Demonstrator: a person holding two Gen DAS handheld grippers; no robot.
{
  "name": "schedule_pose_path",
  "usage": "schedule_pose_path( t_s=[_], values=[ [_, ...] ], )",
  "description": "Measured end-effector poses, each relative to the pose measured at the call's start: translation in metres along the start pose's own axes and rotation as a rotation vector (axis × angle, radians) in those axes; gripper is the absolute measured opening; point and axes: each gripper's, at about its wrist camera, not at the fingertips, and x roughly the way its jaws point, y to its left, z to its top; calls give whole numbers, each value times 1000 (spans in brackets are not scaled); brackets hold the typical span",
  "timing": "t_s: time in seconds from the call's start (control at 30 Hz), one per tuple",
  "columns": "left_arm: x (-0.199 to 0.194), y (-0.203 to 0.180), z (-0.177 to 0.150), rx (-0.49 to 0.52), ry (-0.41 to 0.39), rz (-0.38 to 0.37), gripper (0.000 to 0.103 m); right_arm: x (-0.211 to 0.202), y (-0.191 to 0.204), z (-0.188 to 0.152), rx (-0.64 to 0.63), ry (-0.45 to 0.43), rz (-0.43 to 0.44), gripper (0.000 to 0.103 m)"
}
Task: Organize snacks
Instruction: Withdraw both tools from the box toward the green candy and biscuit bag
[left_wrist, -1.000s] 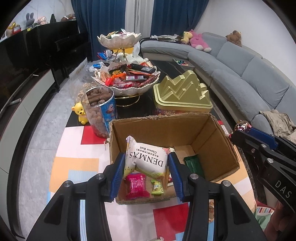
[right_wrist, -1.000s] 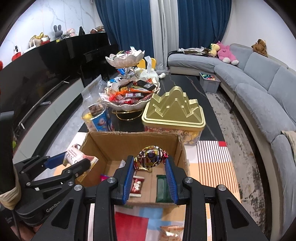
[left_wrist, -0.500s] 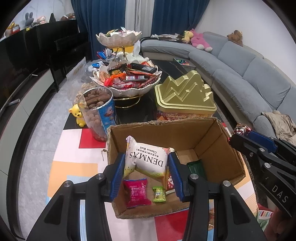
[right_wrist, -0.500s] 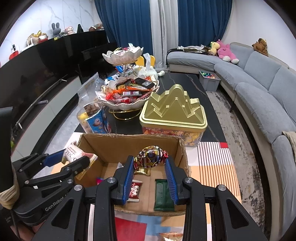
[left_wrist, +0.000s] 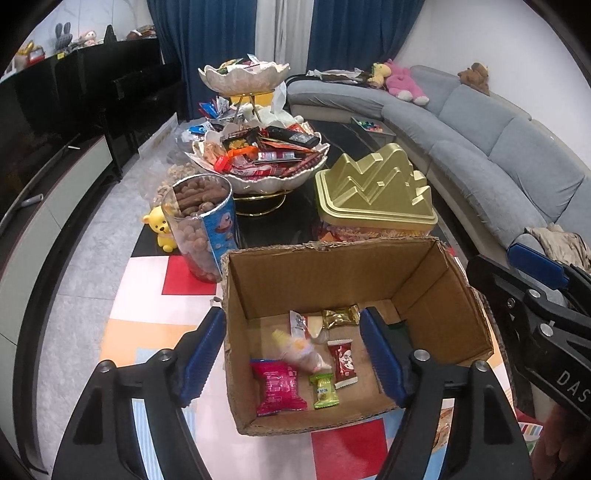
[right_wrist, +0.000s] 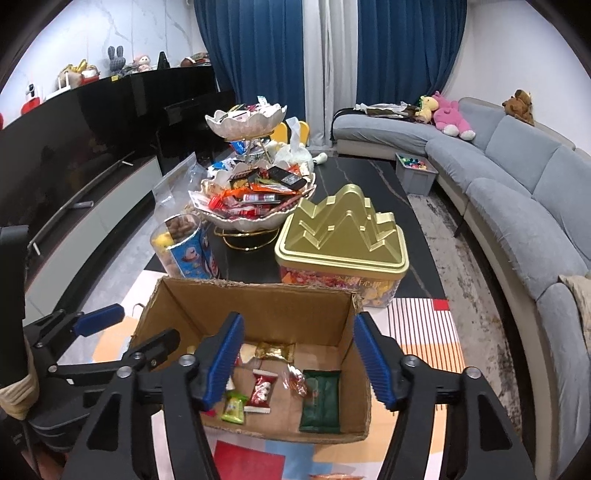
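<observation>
1. Over the near rim of the cardboard box (left_wrist: 332, 266), from the left wrist view, the left gripper (left_wrist: 291, 354) is seen with its blue fingers (left_wrist: 205, 350) spread wide and nothing held between them.
2. On the box floor, loose snacks are seen: a pink packet (left_wrist: 279, 387) at the near-left corner, a green sweet (left_wrist: 324, 390) just beside it, a red-and-white wafer pack (left_wrist: 343, 363) and a pale cheese-ball bag (left_wrist: 299, 349) toward the middle, a gold sachet (left_wrist: 340, 315) by the far wall.
3. At the right edge of that view, the right gripper (left_wrist: 535, 269) is glimpsed outside the box's right wall.
4. From the right wrist view, the right gripper (right_wrist: 297, 356) is shown spread open too, empty, poised above the box (right_wrist: 258, 306); a dark green bar (right_wrist: 320, 400) lies at the near-right corner.
5. Beyond the far wall, the tiered snack bowl (right_wrist: 255, 218), the nut tub (right_wrist: 184, 247) and the gold tin (right_wrist: 340, 240) are left untouched on the table.
6. Judged as a drop step just finished: a clean vertical lift is advised, so that neither wall is clipped, before the bowl is reached for.
</observation>
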Motion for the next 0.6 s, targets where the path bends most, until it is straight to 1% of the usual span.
schedule_pose_path(
  t_s=[0.17, 0.23, 0.6],
  values=[
    [-3, 1, -1, -3, -4, 8, 81, -2, -1, 0, 2, -3, -7, 70],
    [-5, 1, -1, -4, -7, 13, 82, -4, -1, 0, 4, -5, -8, 70],
    [-13, -1, -8, 6, -13, 14, 83, -15, -11, -7, 24, -6, -29, 70]
  ],
)
